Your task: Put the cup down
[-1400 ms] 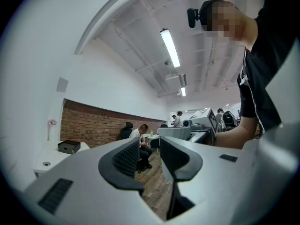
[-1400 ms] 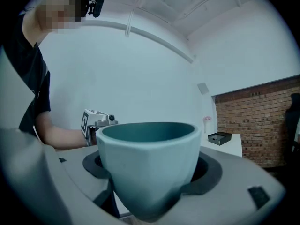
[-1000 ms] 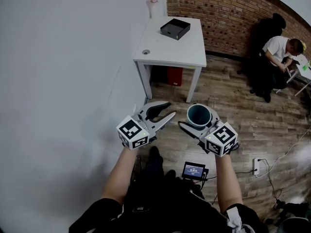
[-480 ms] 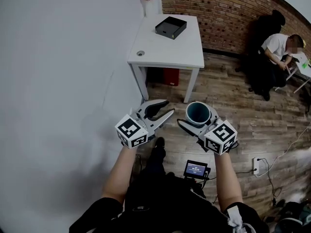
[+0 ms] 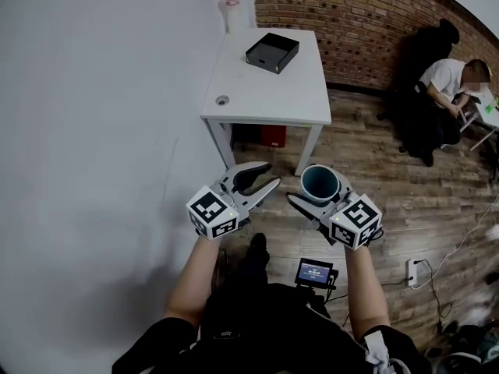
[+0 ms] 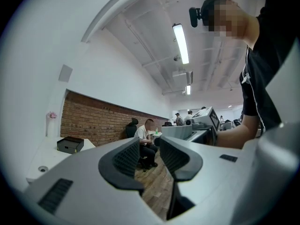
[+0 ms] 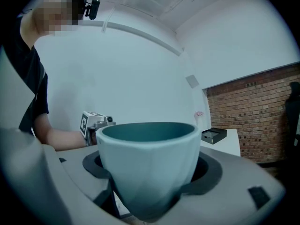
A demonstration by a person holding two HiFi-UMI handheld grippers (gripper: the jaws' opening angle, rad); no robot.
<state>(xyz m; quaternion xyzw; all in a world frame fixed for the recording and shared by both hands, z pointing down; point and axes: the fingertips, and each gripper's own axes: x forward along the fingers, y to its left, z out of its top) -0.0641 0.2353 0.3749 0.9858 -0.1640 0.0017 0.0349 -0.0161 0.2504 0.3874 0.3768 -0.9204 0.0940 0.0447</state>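
Cup [image 7: 149,165], judged rigid, smooth and breakable, is clasped about its body by the right gripper's [image 5: 318,195] jaws; the left gripper's [image 5: 273,174] slightly parted jaws are seen empty.

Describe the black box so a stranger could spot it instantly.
Find the brick wall, then the white table in the corner beside it. The black box lies on the table's far end: open-topped and square-cornered, unlike the small round fitting nearer the person.
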